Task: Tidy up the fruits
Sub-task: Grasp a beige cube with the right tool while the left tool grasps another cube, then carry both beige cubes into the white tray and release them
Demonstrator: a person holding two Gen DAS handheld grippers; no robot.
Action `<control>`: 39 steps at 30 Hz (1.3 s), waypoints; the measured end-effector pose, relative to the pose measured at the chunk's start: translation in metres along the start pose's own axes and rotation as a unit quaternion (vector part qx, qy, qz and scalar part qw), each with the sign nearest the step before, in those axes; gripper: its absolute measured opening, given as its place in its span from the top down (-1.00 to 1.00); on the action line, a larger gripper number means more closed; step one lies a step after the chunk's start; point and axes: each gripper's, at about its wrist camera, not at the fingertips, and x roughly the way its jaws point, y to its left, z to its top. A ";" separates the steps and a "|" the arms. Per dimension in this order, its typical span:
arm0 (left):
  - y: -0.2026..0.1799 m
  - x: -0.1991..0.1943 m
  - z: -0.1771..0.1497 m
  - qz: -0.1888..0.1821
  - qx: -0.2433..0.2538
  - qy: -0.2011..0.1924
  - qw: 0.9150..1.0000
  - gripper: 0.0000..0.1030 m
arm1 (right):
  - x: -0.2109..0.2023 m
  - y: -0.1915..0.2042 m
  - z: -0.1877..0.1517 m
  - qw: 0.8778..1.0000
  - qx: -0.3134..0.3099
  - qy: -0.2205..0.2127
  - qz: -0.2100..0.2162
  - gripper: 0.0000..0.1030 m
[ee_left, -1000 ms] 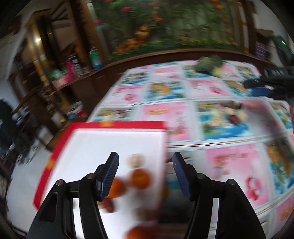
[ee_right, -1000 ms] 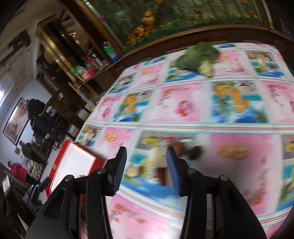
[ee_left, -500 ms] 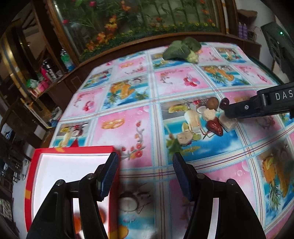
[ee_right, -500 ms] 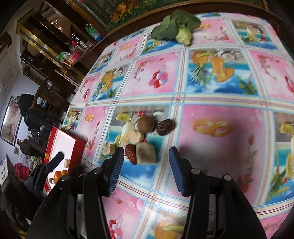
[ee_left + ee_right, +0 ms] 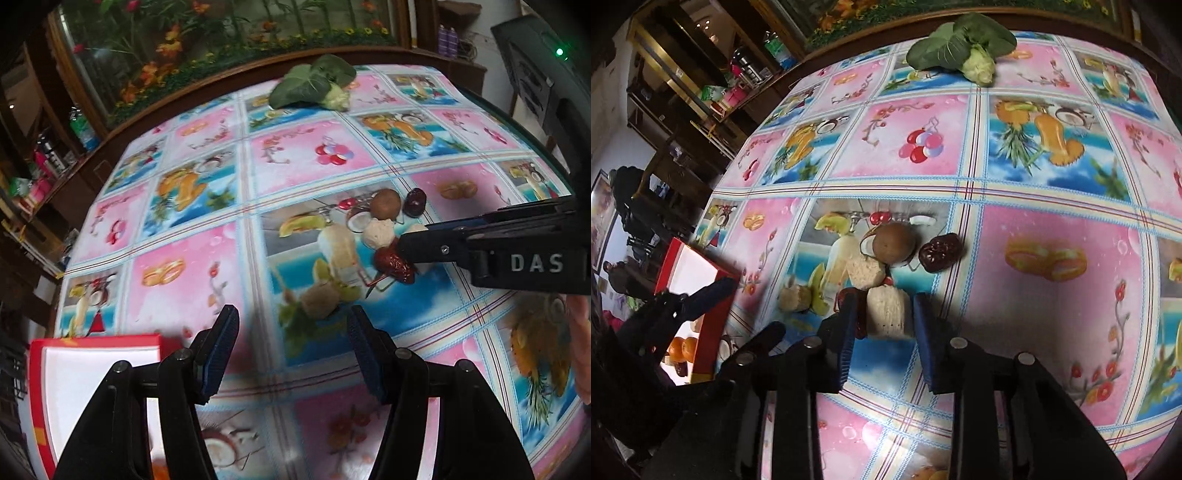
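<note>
Right hand-held gripper open, straddling a pale fruit chunk on the table. Left hand-held gripper wide, empty, beside red tray.

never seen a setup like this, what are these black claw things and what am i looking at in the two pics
No robot here: a person holds a two-finger gripper in each hand, each with a wide-angle camera looking along its fingers.

Left camera's picture: the left gripper is open and holds nothing, beside a red-rimmed white tray.

Right camera's picture: the right gripper is open, its fingers on either side of a pale cut piece lying on the flowery tablecloth; whether they touch it is unclear. Just beyond lie a round brown fruit, a dark wrinkled date and more pale chunks. A leafy green vegetable sits at the far edge.
</note>
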 end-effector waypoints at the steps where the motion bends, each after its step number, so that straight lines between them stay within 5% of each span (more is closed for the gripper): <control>1: -0.001 0.004 0.002 -0.003 0.000 0.005 1.000 -0.18 | 0.000 -0.002 0.001 1.000 0.001 0.002 0.006 0.47; 9: -0.003 0.012 0.007 -0.028 -0.008 0.010 1.000 0.00 | -0.006 -0.018 0.005 0.999 0.034 0.000 0.004 0.47; 15: -0.006 0.012 0.007 -0.060 -0.012 0.003 0.998 0.53 | -0.012 -0.020 0.006 0.999 0.041 -0.009 0.008 0.47; 26: -0.010 -0.003 -0.003 -0.035 -0.044 -0.019 0.998 0.55 | -0.027 -0.017 0.006 0.998 0.042 -0.035 0.020 0.47; 39: 0.054 -0.106 -0.057 0.026 -0.141 -0.115 0.983 0.55 | -0.040 0.045 -0.013 0.993 -0.037 -0.085 0.078 0.46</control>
